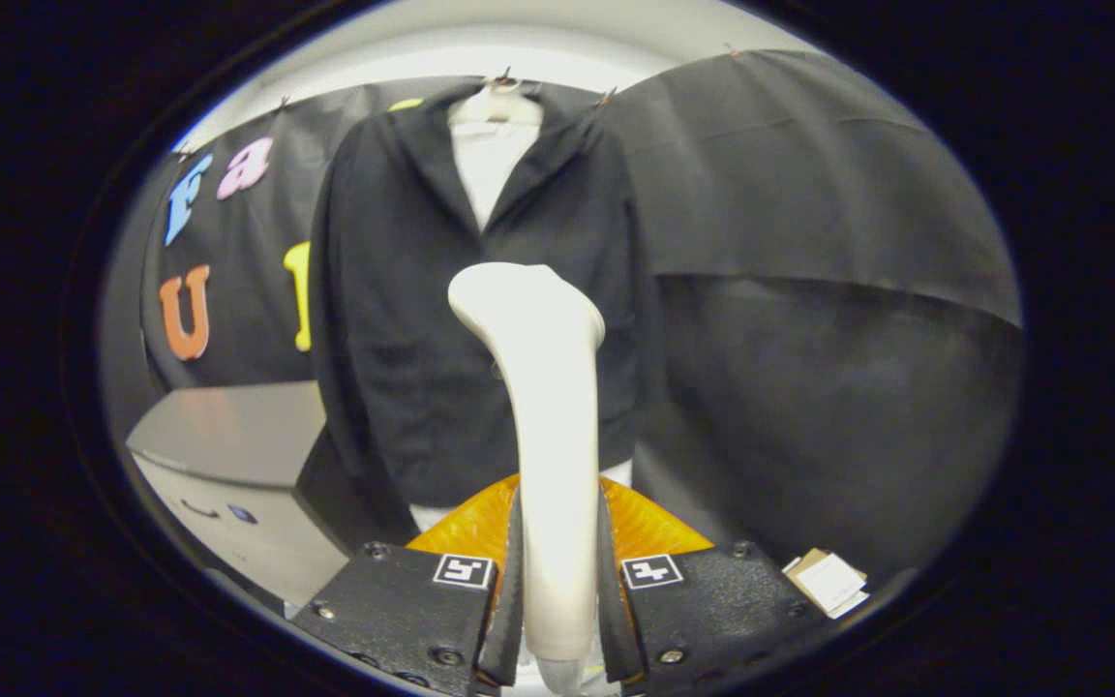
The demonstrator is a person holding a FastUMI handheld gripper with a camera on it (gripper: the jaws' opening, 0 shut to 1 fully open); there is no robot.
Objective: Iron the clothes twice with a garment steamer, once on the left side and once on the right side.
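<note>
Here, tongs (557, 600) pinching white steamer (546, 407) handle, both fingers pressed on it, black jacket (403, 329) beyond

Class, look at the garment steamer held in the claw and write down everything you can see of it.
The garment steamer is a smooth, glossy white piece that looks like plastic. A slim handle rises upright from between the fingers and widens into a rounded head that bends towards the dark jacket hanging beyond it. The claw is shut on the garment steamer, both fingers pressing its handle. Whether the head touches the jacket cannot be told.
</note>
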